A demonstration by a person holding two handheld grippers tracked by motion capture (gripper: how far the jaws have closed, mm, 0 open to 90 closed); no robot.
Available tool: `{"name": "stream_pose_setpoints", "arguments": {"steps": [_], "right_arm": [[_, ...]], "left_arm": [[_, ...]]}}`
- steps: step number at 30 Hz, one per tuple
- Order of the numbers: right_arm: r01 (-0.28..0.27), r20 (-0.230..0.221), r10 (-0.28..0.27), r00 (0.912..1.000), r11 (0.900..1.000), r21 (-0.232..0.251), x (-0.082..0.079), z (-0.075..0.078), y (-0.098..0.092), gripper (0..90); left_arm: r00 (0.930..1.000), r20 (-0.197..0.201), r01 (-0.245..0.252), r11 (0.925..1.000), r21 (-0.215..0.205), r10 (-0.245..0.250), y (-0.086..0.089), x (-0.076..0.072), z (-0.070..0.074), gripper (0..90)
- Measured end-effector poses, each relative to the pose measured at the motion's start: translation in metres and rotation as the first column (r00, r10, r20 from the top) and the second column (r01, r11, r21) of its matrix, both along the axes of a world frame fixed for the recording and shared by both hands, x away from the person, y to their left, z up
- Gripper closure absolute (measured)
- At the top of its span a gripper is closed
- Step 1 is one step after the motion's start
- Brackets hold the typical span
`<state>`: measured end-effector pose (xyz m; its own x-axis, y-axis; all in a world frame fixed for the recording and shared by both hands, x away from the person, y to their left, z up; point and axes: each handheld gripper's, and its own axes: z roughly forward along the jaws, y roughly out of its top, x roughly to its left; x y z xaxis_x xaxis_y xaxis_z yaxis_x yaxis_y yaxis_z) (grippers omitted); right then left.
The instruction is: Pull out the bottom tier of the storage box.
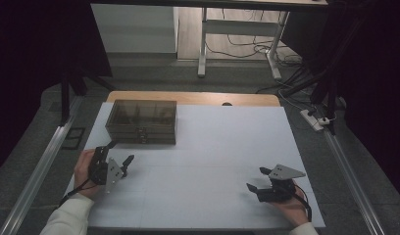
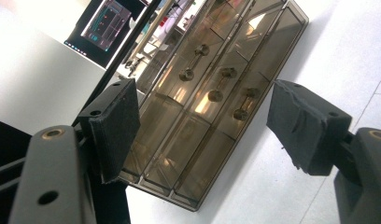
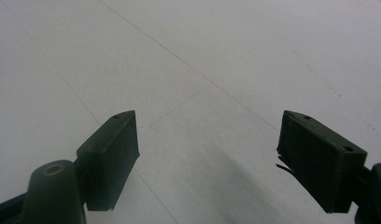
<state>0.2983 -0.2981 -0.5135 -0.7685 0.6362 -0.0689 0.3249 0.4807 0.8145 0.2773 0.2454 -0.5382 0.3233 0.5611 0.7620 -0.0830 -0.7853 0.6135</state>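
At the table's left the left gripper (image 1: 118, 153) hovers with fingers spread and empty just in front of the smoky drawer box (image 1: 141, 121), whose long axis runs across the table (image 1: 212, 147), while farther right the right gripper (image 1: 258, 179), fingers likewise spread and empty, sits well apart.

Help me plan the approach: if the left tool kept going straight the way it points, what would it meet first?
Most likely the smoky drawer box: it sits dead ahead between the left tool's open jaws, drawer fronts and knobs facing it. How much gap remains is unclear.
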Motion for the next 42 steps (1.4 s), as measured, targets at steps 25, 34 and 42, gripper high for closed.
{"name": "stream_pose_setpoints", "arguments": {"steps": [25,34,42], "right_arm": [[-0.001,0.012,0.001,0.9999,1.000,0.001,-0.005,0.001,-0.001,20.2],[0.004,0.002,-0.004,1.0000,1.000,0.005,-0.007,0.000,-0.002,20.3],[0.001,0.002,-0.001,1.0000,1.000,0.006,-0.007,0.000,-0.002,20.4]], "left_arm": [[0.9990,0.017,0.041,0.9989,0.024,-0.042,0.000,0.013,-0.007,26.5],[0.9989,0.014,0.045,0.9986,0.029,-0.045,0.000,0.018,-0.010,26.4],[0.9984,0.017,0.054,0.9979,0.037,-0.055,0.002,0.023,-0.013,26.4]]}}
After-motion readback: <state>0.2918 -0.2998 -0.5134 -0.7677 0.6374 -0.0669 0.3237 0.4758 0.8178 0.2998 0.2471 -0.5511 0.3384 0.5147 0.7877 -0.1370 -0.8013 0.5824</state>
